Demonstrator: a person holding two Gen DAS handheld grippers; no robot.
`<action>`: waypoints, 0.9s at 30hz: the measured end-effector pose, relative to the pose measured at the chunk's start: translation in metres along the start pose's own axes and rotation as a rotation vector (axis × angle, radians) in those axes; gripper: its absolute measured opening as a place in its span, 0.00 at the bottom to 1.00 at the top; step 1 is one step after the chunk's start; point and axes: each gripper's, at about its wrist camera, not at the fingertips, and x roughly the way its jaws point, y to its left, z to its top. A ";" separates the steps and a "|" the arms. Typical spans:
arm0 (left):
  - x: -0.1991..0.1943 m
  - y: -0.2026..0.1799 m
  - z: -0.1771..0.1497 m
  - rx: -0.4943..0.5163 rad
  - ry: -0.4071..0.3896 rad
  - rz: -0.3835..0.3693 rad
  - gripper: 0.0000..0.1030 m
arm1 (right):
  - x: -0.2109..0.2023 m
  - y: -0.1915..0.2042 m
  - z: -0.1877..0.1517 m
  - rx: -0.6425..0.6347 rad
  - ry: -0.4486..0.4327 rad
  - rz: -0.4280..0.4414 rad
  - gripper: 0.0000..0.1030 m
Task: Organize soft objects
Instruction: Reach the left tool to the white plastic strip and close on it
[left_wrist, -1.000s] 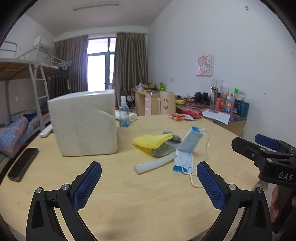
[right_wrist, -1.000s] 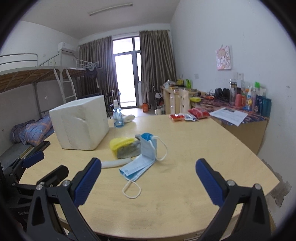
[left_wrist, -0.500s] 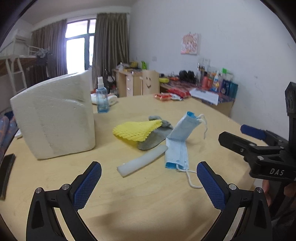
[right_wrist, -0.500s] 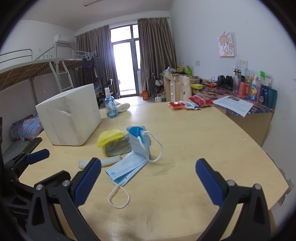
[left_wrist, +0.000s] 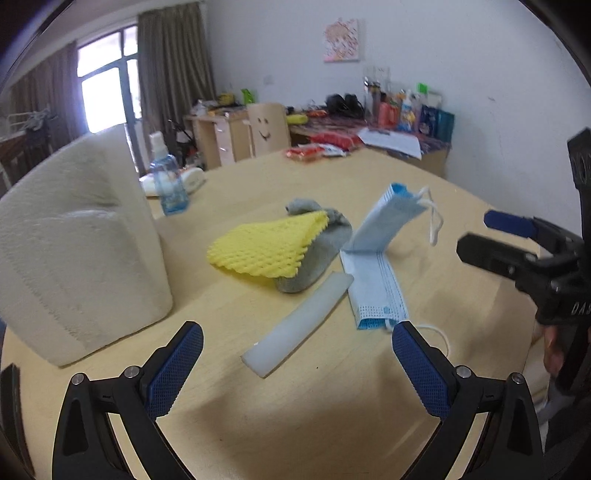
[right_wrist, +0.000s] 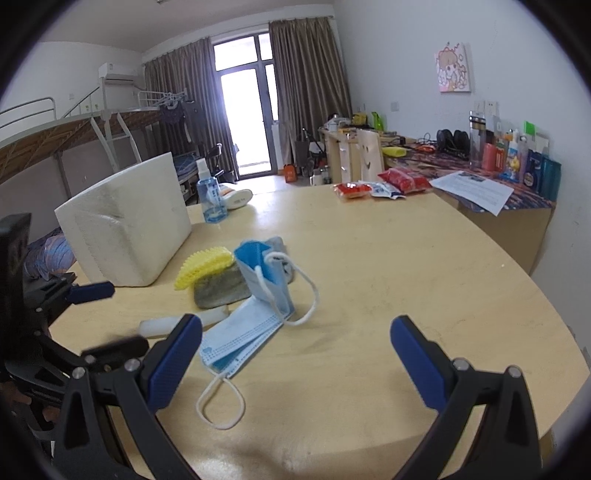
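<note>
Both tongs (left_wrist: 295, 365) (right_wrist: 295, 362) agape above table (left_wrist: 443, 229)

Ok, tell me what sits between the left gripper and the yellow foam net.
In the left wrist view, only a white foam strip on bare table lies between the open left gripper and the yellow foam net.

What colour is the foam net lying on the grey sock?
Yellow; the foam net shows best in the left wrist view.

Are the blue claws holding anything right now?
No. The left gripper and the right gripper are both open with nothing between their pads. The blue face mask and the white foam strip lie on the table, untouched.
</note>
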 end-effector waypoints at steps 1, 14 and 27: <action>0.002 0.000 0.000 0.004 0.015 -0.005 0.97 | 0.002 -0.001 0.000 0.007 0.003 0.002 1.00; 0.032 0.017 -0.004 0.031 0.139 -0.064 0.61 | 0.018 -0.005 0.000 0.030 0.055 0.007 1.00; 0.032 0.020 -0.006 0.052 0.145 -0.073 0.31 | 0.036 0.005 0.007 0.017 0.103 -0.020 1.00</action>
